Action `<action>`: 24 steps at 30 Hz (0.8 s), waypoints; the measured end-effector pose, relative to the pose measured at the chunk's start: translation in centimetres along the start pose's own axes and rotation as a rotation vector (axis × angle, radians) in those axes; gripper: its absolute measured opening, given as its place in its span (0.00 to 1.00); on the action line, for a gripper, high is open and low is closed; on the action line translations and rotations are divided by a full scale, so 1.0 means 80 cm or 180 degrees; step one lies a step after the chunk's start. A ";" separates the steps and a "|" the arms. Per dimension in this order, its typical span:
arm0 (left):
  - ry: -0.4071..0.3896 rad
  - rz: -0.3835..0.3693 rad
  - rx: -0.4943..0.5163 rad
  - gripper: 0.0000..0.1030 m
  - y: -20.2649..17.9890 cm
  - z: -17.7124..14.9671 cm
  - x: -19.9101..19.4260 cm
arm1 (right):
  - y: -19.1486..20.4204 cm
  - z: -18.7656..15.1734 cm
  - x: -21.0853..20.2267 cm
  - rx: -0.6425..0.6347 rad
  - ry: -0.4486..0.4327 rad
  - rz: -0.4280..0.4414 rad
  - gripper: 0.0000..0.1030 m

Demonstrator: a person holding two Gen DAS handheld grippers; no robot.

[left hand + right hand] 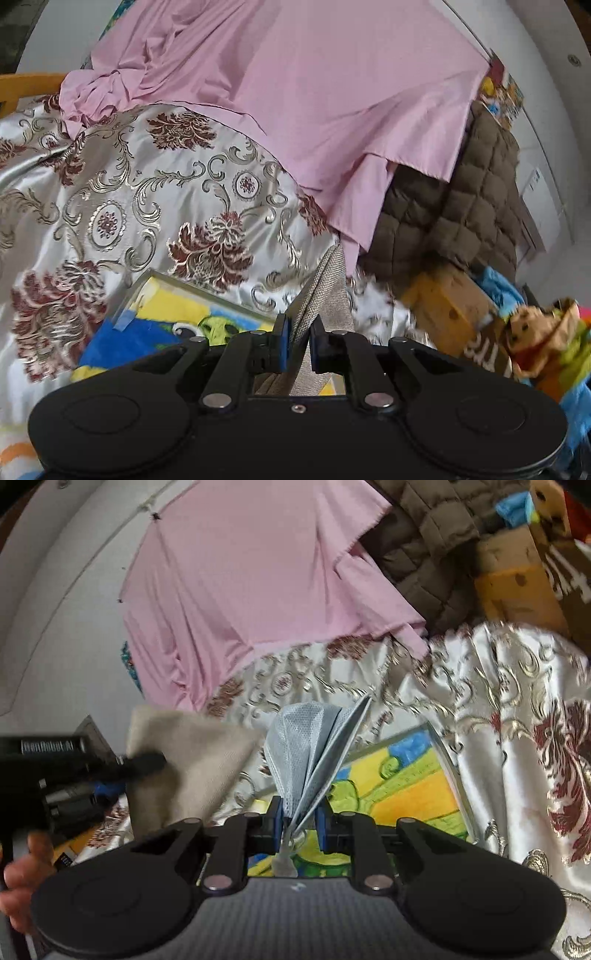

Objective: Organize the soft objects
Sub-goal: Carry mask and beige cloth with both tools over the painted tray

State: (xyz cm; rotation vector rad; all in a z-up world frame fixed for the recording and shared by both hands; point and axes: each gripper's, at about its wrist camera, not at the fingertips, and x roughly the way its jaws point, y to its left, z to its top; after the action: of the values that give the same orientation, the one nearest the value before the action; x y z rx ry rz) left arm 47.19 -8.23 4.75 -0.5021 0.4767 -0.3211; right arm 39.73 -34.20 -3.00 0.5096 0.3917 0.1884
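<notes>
While the left gripper pinches a beige cloth, the right gripper clamps a grey mesh cloth — only the left view shows a cardboard box at three o'clock, contents unclear.

A home bedroom — floral satin bedspread, pink sheet, quilted jacket piled together.

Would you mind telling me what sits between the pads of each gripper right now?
In the left wrist view, the left gripper pinches a beige woven cloth. In the right wrist view, the right gripper clamps a folded grey mesh cloth.
</notes>
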 end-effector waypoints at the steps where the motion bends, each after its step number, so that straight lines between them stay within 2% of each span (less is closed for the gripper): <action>1: -0.0008 -0.0008 -0.0054 0.11 0.002 -0.001 0.010 | -0.008 -0.001 0.007 0.0060 0.0043 -0.0023 0.20; 4: 0.0071 -0.0014 -0.0222 0.11 0.007 -0.010 0.045 | -0.034 -0.003 0.024 0.0278 0.0136 -0.0068 0.20; 10: 0.0324 0.0063 -0.0288 0.11 0.015 -0.050 0.095 | -0.065 -0.009 0.049 0.0532 0.0227 -0.0105 0.20; 14: 0.0469 0.0209 -0.0173 0.11 0.022 -0.070 0.112 | -0.073 -0.012 0.068 0.0547 0.0338 -0.0171 0.21; 19: 0.0625 0.0389 -0.0035 0.13 0.030 -0.087 0.123 | -0.083 -0.010 0.079 0.0690 0.0493 -0.0104 0.26; 24: 0.0718 0.0502 0.0109 0.13 0.031 -0.097 0.128 | -0.089 -0.010 0.085 0.0757 0.0562 -0.0117 0.27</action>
State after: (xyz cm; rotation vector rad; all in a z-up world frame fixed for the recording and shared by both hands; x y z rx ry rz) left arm 52.31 -13.33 -6.19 -0.3939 0.7247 -0.2346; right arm 46.13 -38.11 -9.43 0.7219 0.5996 0.1524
